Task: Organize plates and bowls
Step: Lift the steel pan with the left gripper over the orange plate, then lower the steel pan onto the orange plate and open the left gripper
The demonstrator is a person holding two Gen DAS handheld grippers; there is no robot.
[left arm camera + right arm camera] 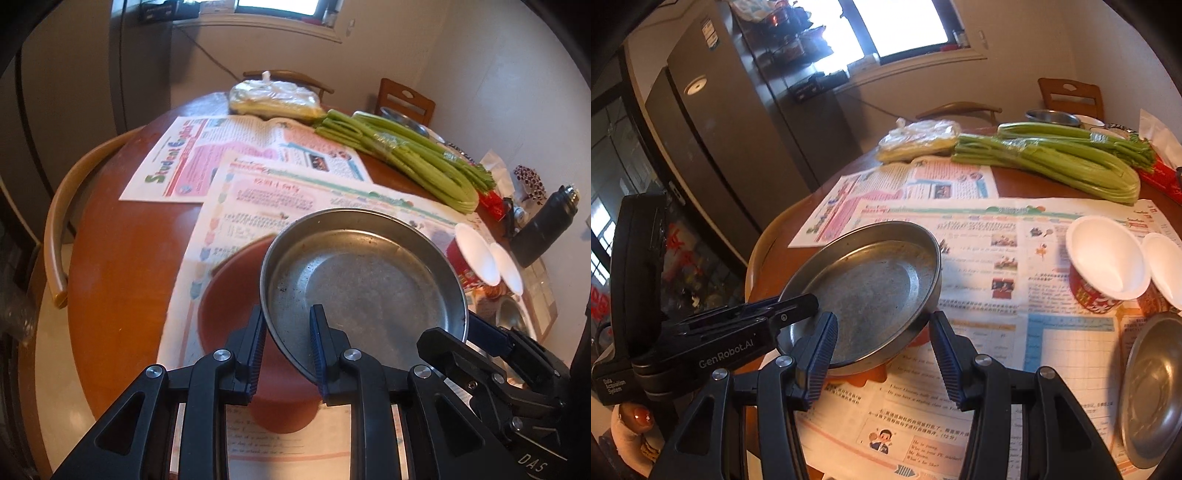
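A round metal plate is held tilted above an orange-brown bowl on the newspaper. My left gripper has its jaws on either side of the plate's near rim, gripping it. My right gripper is open, its fingers straddling the plate's right edge without clamping it; the orange bowl peeks out below. A second metal plate lies at the right. Two white-lined red paper bowls stand on the newspaper; they also show in the left wrist view.
Newspapers cover the round wooden table. Celery and a plastic bag of food lie at the back. A dark bottle, a metal bowl and chairs stand around. A fridge is left.
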